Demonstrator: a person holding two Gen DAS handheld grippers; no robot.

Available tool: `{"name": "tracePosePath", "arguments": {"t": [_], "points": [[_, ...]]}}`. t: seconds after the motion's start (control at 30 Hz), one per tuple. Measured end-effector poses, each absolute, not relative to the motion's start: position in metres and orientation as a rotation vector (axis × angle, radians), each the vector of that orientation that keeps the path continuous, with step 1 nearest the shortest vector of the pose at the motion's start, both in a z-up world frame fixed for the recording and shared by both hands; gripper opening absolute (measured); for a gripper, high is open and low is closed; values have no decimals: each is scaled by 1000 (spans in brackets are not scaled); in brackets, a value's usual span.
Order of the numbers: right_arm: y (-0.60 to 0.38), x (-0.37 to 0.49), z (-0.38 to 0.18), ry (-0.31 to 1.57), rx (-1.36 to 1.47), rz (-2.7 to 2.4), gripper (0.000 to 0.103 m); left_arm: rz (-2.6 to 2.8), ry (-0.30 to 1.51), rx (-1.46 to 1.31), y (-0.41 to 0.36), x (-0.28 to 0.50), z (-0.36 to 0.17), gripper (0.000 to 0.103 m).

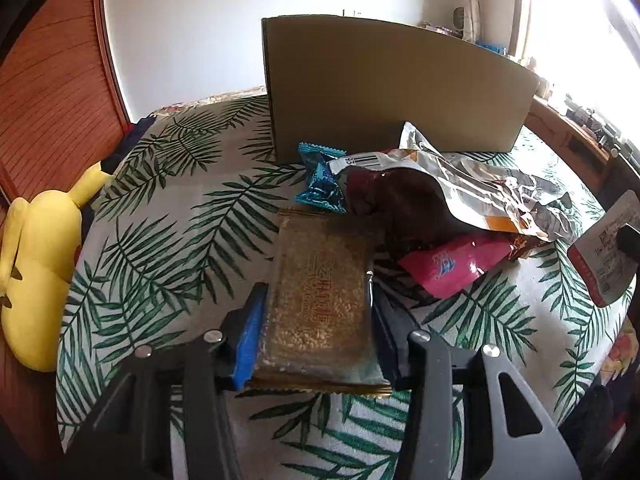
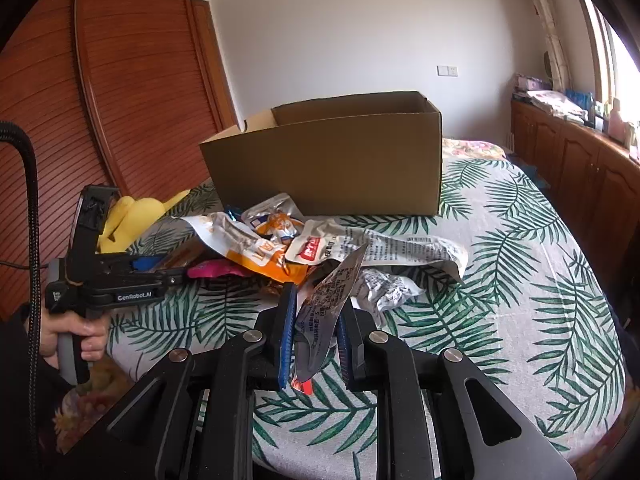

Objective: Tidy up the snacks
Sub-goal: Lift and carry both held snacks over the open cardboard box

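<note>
Left claw (image 1: 316, 320) pinches the golden snack bar (image 1: 320, 300) lengthwise toward the cardboard box (image 1: 392, 88), dead ahead; right claw (image 2: 316, 320) clamps a silver packet (image 2: 324, 300).

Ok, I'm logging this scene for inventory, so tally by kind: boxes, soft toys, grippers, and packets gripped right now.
Cardboard box: 1
Yellow plush toy: 1
Grippers: 2 (left gripper, right gripper)
Gripped packets: 2 (gold packet, silver packet)
Total: 6
The loose pile overlaps too much to count.
</note>
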State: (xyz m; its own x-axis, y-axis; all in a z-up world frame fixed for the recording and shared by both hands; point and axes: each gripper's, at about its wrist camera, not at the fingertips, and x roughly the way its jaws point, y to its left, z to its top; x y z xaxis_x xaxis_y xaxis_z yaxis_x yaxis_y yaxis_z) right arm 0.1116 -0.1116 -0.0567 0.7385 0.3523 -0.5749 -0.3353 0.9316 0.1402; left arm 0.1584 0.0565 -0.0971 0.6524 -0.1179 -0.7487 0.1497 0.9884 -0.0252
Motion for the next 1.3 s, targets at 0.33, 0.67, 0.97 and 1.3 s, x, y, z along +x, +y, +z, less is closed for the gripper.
{"name": "tracePosePath", "arguments": {"t": [0.33,0.67,0.97,1.3], "points": [[-115,110,-56,638,36,373,16,-142,811,-23,75,127,-84,48],[-119,106,-48,628,39,374,16,-207,716,-25,58,105,-44,48],[-116,112,-30,601,8,394,16,-276,648,1,32,113,-13,48],[-111,148,-2,566,-21,438,16,-304,607,23,18,154,9,48]]}}
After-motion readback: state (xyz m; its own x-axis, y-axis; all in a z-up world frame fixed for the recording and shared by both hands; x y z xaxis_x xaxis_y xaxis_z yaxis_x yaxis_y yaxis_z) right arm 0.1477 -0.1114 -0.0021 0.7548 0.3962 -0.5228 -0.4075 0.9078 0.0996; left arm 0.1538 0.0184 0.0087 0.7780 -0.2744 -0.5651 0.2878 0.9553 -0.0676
